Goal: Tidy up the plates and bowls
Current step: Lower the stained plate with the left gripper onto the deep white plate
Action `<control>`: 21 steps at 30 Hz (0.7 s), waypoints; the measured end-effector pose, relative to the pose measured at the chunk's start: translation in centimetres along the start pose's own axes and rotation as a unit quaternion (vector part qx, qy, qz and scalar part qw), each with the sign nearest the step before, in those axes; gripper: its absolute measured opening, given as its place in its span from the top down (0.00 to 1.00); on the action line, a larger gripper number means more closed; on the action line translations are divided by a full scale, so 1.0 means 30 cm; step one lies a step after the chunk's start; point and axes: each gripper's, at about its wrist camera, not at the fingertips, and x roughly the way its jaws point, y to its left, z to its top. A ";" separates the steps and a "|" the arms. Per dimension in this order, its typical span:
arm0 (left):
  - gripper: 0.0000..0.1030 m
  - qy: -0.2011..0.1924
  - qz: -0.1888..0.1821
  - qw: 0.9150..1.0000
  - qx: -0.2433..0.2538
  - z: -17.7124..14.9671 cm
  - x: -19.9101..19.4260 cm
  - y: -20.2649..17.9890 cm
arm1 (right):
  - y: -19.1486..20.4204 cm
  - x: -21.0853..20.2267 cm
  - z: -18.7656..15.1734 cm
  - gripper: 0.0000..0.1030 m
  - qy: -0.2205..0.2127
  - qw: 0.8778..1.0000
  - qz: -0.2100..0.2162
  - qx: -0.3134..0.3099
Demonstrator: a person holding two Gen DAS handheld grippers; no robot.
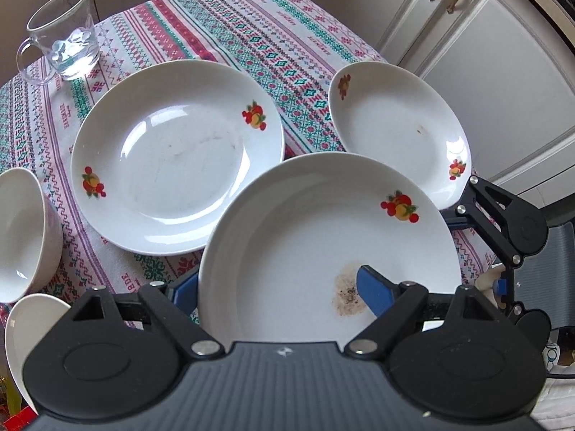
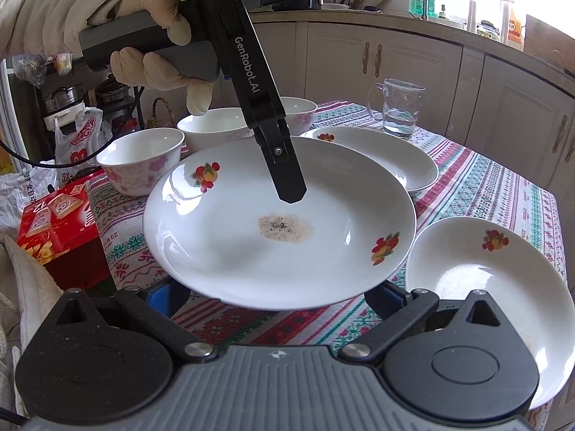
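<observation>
So, nearest the left wrist camera, the left gripper (image 1: 280, 287) was pinching the stained plate (image 1: 323, 237) at its near rim. One blue pad (image 1: 373, 294) sat inside the dish right by the brown smear and the other finger was tucked under the edge at about 7 o'clock. That over-and-under bite looked like the only way to carry something that wide and flat.

The plate hung tilted above the tablecloth (image 1: 251, 36), clear of the others. The right gripper (image 2: 275, 294) was spread wide with both fingers below the plate's rim. It probably served as a steadying shelf rather than a clamp. Couldn't tell if it actually touched the underside.

From the carried plate in the left view, a bigger plate (image 1: 172, 158) lay at 10 o'clock and a smaller one (image 1: 395, 133) at 2 o'clock. Either looked like a fair stacking target. A bowl (image 1: 21, 237) sat at 9 o'clock, grouped with its mates apart from the plates. The glass mug (image 1: 64, 36) stood far off at 11 o'clock.
</observation>
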 end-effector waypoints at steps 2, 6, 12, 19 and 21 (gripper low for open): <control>0.15 -0.003 -0.001 1.000 0.002 0.016 -0.002 -0.008 | -0.017 -0.007 0.003 0.00 -0.001 1.000 0.000 0.001; 0.15 -0.008 0.000 1.000 0.008 0.059 -0.005 -0.027 | -0.050 -0.022 0.008 0.00 -0.004 1.000 -0.007 0.000; 0.15 -0.011 -0.001 1.000 0.026 0.138 0.008 -0.070 | -0.114 -0.049 0.002 0.00 -0.011 1.000 -0.020 0.009; 0.15 -0.006 -0.007 0.999 0.046 0.224 0.051 -0.117 | -0.182 -0.082 -0.021 0.00 -0.011 0.999 -0.038 0.023; 0.15 -0.004 -0.010 0.999 0.052 0.247 0.067 -0.130 | -0.199 -0.091 -0.031 0.00 -0.010 0.999 -0.043 0.027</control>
